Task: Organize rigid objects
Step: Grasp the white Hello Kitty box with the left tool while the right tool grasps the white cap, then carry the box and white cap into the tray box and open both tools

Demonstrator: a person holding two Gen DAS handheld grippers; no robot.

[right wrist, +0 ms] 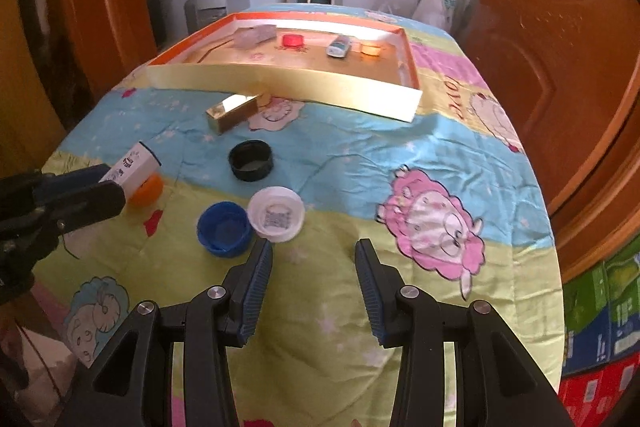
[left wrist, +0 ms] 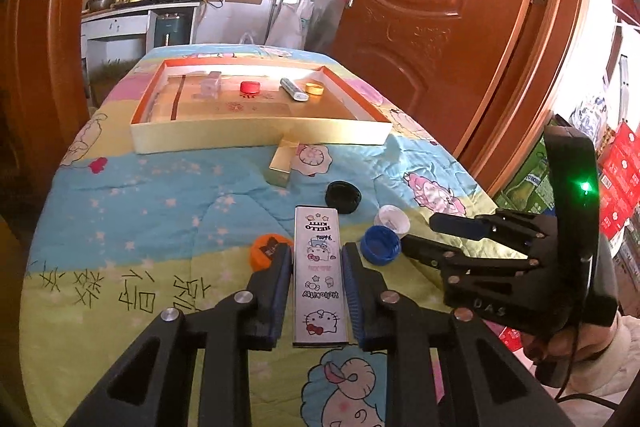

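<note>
Sorting partly done: four pieces boxed, six left on the quilt

In the shallow gold box (left wrist: pixel 256 137) at upper centre lie a clear block (left wrist: pixel 211 85), red cap (left wrist: pixel 250 87), white tube (left wrist: pixel 294 89) and yellow cap (left wrist: pixel 314 89). The left gripper (left wrist: pixel 316 291) clamps the Hello Kitty box (left wrist: pixel 319 275), low centre. The right gripper (right wrist: pixel 314 291) stands half-open, empty, beside the white cap (right wrist: pixel 276 213) and blue cap (right wrist: pixel 224 229); the black cap (right wrist: pixel 251 160), orange cap (right wrist: pixel 147 190) and gold bar (right wrist: pixel 232 113) wait mid-frame.

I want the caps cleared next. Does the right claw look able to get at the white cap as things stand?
Probably yes: the right claw is open and empty just short of the white cap, though the blue cap touches it on one side.
</note>
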